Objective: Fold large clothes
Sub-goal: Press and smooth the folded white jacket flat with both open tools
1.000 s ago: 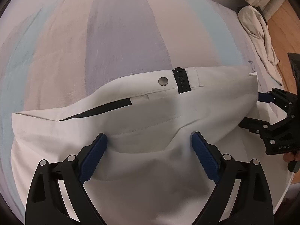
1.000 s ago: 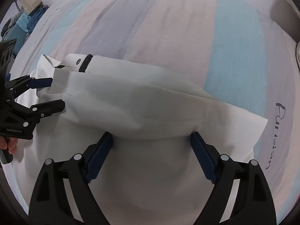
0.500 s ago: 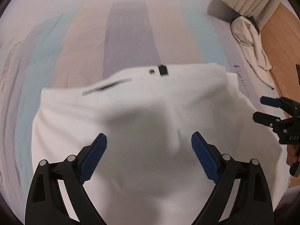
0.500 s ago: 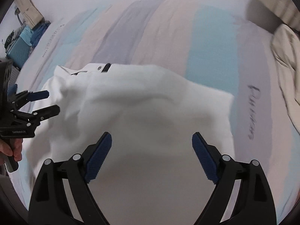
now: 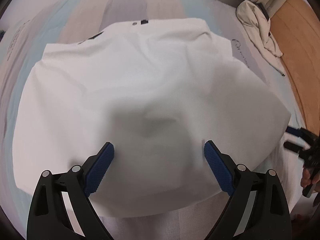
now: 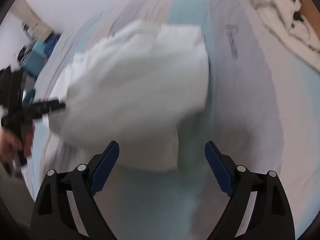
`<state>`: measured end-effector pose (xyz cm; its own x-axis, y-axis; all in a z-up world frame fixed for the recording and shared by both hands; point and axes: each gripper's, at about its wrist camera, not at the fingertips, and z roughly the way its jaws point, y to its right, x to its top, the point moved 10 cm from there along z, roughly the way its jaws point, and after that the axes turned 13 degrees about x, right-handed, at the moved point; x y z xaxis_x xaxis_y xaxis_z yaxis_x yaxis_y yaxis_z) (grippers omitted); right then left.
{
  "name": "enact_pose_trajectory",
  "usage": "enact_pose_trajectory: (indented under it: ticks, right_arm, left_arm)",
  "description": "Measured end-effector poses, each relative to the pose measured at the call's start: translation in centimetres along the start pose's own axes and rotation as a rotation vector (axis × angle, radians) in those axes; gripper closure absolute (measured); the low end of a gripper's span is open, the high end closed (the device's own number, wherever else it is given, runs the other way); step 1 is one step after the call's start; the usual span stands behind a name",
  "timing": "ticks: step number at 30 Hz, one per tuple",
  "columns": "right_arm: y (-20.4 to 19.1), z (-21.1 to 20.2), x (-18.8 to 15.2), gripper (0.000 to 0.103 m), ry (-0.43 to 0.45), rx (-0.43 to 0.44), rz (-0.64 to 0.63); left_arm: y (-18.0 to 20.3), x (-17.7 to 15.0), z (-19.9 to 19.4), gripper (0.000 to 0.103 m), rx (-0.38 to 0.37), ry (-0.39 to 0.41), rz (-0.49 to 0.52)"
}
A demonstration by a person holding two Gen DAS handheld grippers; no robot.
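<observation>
A white garment [image 5: 128, 92] with a black zip and a metal snap at its far edge lies folded on the striped bedsheet [image 5: 128, 2]. My left gripper [image 5: 159, 160] hovers open above the garment's near part, nothing between its blue pads. In the right wrist view the same garment [image 6: 140, 84] appears blurred. My right gripper [image 6: 162, 158] stands open above the garment's near right corner and the sheet, holding nothing. Each gripper shows at the edge of the other's view, with a hand on its handle.
A crumpled cream cloth [image 5: 258, 24] lies at the bed's far right edge, beside a wooden floor [image 5: 296, 40]. Beige curtains hang behind it. Blue objects [image 6: 38, 54] stand off the bed at the left in the right wrist view.
Both grippers have pulled back from the garment's far edge toward its near side and risen slightly, staying open. The garment now lies flat and folded, seen from farther off.
</observation>
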<state>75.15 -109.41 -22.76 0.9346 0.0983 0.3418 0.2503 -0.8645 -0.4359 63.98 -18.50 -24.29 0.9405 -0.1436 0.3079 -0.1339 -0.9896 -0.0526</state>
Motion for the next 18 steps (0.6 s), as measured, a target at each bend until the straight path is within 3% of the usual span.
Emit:
enact_pose_trajectory:
  ticks: [4,12,14,16,18]
  right_arm:
    - [0.2,2.0,-0.8,0.019,-0.06,0.038,-0.105]
    - [-2.3,4.2,2.2,0.021,-0.068,0.156,-0.239]
    - [-2.8,4.9,1.7,0.033,-0.1,0.165,-0.269]
    - [-3.2,5.6,1.2,0.056,-0.134,0.179,-0.278]
    - [-3.3,5.8,1.0,0.071,-0.147,0.184,-0.256]
  left_arm:
    - [0.0,-0.5,0.2,0.013,0.031,-0.002,0.014]
    - [-0.1,-1.0,1.7,0.012,0.06,-0.04,0.002]
    - [0.0,-1.3,2.2,0.012,0.067,-0.043,0.008]
    - [0.1,-1.4,2.4,0.012,0.072,-0.039,0.012]
    - [0.1,-1.4,2.5,0.012,0.079,-0.032,0.014]
